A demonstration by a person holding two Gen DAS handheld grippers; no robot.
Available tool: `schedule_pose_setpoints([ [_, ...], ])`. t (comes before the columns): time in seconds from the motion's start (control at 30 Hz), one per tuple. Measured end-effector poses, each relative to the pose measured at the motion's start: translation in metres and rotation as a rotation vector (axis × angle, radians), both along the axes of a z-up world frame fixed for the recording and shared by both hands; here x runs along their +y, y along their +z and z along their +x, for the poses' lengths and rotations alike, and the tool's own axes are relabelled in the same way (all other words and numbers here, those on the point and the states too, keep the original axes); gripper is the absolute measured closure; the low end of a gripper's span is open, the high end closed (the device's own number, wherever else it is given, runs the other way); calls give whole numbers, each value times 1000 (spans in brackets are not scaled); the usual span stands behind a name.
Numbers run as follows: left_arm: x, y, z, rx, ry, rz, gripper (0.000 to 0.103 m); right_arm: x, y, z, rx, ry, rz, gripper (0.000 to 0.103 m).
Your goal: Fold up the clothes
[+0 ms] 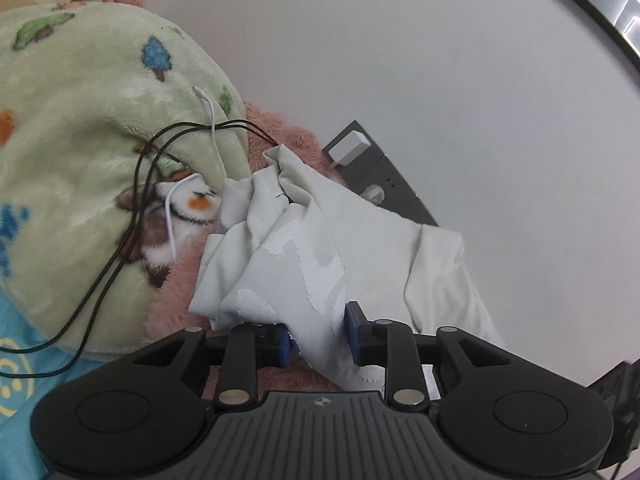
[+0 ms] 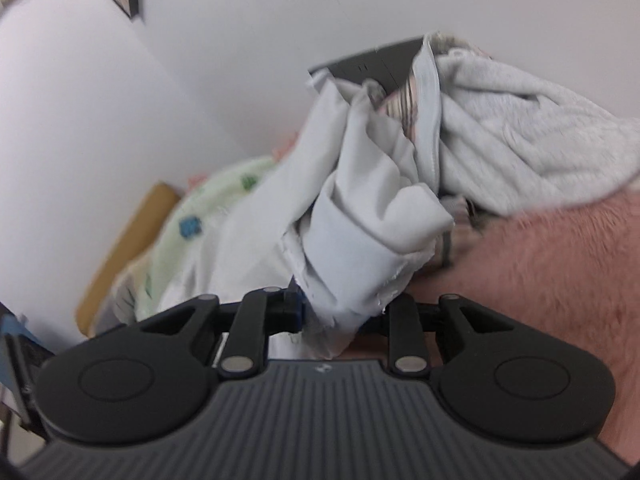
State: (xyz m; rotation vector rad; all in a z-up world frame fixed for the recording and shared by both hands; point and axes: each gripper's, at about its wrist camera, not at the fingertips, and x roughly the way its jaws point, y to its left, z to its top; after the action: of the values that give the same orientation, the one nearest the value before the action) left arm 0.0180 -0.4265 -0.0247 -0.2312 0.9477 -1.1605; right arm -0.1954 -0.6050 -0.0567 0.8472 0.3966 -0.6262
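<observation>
A pale grey-white garment (image 1: pixel 292 240) lies bunched on a pink fleece cover (image 1: pixel 172 312). My left gripper (image 1: pixel 318 338) is shut on a fold of this garment, with cloth pinched between its blue pads (image 1: pixel 354 332). In the right wrist view the same pale garment (image 2: pixel 352 216) hangs crumpled, and my right gripper (image 2: pixel 340 316) is shut on its lower edge. The right pad there is hidden by cloth. A light grey fleece garment (image 2: pixel 520 132) lies behind on the pink cover (image 2: pixel 560 272).
A green blanket with printed trees (image 1: pixel 80 140) lies at left, crossed by black cables (image 1: pixel 132 208) and a white cable (image 1: pixel 212 120). A grey power strip with a white plug (image 1: pixel 352 148) sits against the white wall (image 1: pixel 440 60). A blue cloth (image 1: pixel 24 380) lies at lower left.
</observation>
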Motion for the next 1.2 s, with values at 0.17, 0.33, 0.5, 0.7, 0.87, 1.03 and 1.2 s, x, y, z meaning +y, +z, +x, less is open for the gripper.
schedule_pose_setpoints([
  [0.17, 17, 29, -22, -134, -2, 39, 33, 18, 30, -17, 97, -3, -60, 55],
  [0.33, 44, 78, -52, -311, 20, 28, 2, 48, 66, -41, 107, 32, -199, 19],
  [0.5, 80, 118, -83, -439, 59, 9, 0, 80, 100, -58, 87, 54, -303, 20],
  [0.7, 127, 152, -121, -558, 119, -14, 0, 121, 137, -79, 45, 62, -419, 20],
  [0.87, 157, 161, -152, -604, 141, -26, 0, 152, 148, -92, 25, 76, -477, 20],
  [1.03, 182, 161, -180, -668, 160, -18, 0, 180, 148, -100, 15, 92, -543, 20],
  [1.2, 203, 155, -188, -673, 176, -41, 0, 200, 141, -104, 2, 91, -596, 20],
])
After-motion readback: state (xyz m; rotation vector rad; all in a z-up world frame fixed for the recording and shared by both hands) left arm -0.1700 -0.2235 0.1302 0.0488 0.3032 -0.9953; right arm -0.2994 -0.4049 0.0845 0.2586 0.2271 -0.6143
